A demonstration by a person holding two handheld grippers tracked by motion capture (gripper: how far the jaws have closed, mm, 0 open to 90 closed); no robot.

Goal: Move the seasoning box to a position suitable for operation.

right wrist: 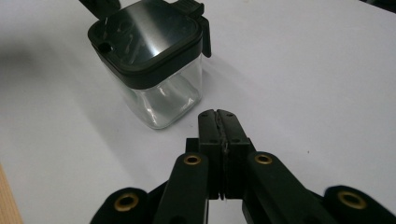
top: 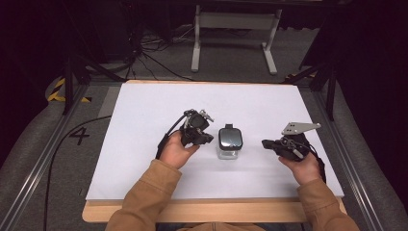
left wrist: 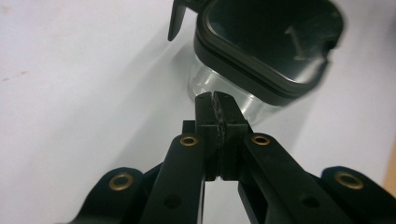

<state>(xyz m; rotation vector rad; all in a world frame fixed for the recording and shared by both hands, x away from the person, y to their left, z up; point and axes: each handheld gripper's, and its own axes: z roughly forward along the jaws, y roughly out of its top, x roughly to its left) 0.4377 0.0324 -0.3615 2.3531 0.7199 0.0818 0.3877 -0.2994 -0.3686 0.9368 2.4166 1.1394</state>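
A small clear square jar [top: 229, 143] with a black lid stands upright in the middle of the white board [top: 144, 168]. My left gripper [top: 210, 139] is just left of it, jaws shut with nothing between them. In the left gripper view its tips [left wrist: 215, 99] sit close against the jar's glass wall [left wrist: 205, 79], under the black lid [left wrist: 271, 42]. My right gripper [top: 265, 143] lies to the jar's right, a short way off, also shut and empty. In the right gripper view the jar [right wrist: 156, 63] stands ahead and left of the closed tips [right wrist: 218, 115].
The white board rests on a wooden table [top: 192, 211] whose edge runs along the near side. Grey floor, black cables [top: 159, 62] and a white metal stand [top: 235, 21] lie beyond the far edge. A frame rail [top: 43, 159] runs along the left.
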